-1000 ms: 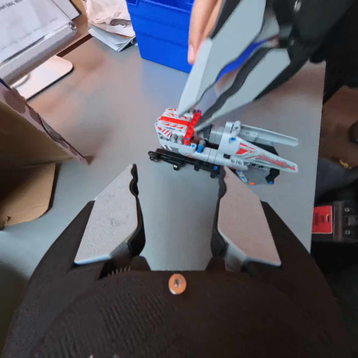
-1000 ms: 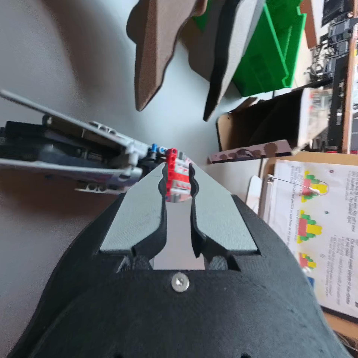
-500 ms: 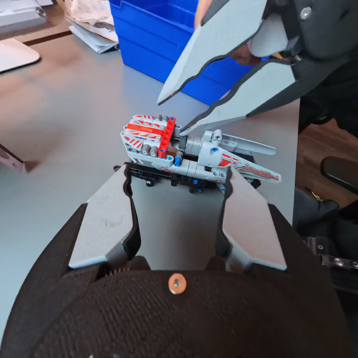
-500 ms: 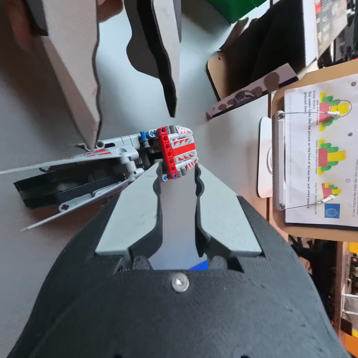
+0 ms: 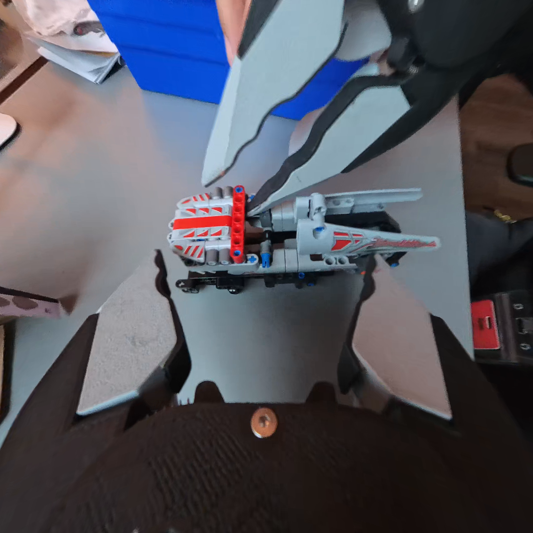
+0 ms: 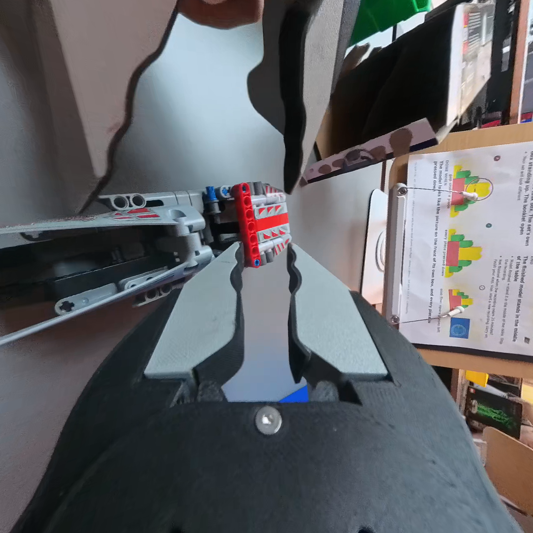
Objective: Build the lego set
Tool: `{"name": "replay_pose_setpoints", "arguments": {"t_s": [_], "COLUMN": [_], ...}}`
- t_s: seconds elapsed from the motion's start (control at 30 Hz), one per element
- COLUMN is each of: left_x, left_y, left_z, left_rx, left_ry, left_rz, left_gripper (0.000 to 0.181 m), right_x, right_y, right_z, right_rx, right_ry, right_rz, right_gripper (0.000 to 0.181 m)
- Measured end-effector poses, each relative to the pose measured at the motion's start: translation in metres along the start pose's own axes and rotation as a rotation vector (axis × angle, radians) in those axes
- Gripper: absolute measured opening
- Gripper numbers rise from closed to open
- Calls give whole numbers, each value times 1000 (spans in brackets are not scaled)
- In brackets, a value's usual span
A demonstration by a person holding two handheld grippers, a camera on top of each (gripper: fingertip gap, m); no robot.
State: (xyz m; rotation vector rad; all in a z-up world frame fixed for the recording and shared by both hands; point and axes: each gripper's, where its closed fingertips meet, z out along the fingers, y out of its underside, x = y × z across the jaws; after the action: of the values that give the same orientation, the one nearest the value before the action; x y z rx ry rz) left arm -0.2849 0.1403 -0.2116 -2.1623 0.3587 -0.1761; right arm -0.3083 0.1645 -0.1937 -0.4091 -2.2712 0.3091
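My left hand-held gripper (image 5: 261,261) fills the bottom of the left wrist view with its jaws spread wide apart and nothing between them. Its two fingertips sit just short of the lego model (image 5: 288,239), one near the model's striped end at centre left, the other near the long pointed panel at centre right; I cannot tell whether either tip touches it.

My right hand-held gripper (image 6: 264,248) is parted too, though more narrowly, and holds nothing. In the right wrist view its tips straddle the near edge of the model's striped red and grey block, beside the red beam (image 6: 248,225) with its row of holes. From the left wrist view I see this same gripper coming down from the upper right of the frame, its lower finger resting against the model just right of the red beam, the upper finger clear above it.

The lego model lies on the grey tabletop (image 5: 101,178) in the middle of both views, grey bodywork over a black base, with small blue pins along its side.

Further out, a blue bin (image 5: 173,49) stands at the top of the left wrist view, with papers (image 5: 78,49) at the upper left. In the right wrist view a printed instruction sheet (image 6: 473,248) on a clipboard takes the right edge, and an open cardboard box (image 6: 389,101) sits in the upper right.
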Motion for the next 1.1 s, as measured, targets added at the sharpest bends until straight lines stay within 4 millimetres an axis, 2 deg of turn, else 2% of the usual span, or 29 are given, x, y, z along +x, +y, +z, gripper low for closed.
{"name": "replay_pose_setpoints", "arguments": {"t_s": [0.03,0.17,0.4,0.53,0.57,0.73,0.9,1.0,1.1], "left_x": [2,2,2,3,4,11,14,14,26], "left_y": [1,4,-2,-6,-7,-11,0,-3,-8], "left_z": [4,14,15,13,12,13,21,20,14], "left_rx": [3,5,49,80,86,96,5,2,33], "left_ry": [-8,-44,-44,-42,-33,4,6,-36,22], "left_rz": [9,2,-9,9,16,73,192,313,373], "left_gripper": [133,133,133,132,132,133,137,129,118], "right_x": [1,8,2,4,6,8,8,8,8], "right_y": [1,0,-4,-1,-2,-5,-3,-2,-2], "right_z": [0,-6,2,6,4,-3,-2,-2,-2], "right_rx": [-8,-44,-69,-57,-48,25,10,23,44], "right_ry": [-9,-132,-197,-130,-109,-32,-22,-22,-24], "right_rz": [-3,40,13,22,37,32,-4,2,16], "right_gripper": [26,47,47,43,49,57,64,65,64]}}
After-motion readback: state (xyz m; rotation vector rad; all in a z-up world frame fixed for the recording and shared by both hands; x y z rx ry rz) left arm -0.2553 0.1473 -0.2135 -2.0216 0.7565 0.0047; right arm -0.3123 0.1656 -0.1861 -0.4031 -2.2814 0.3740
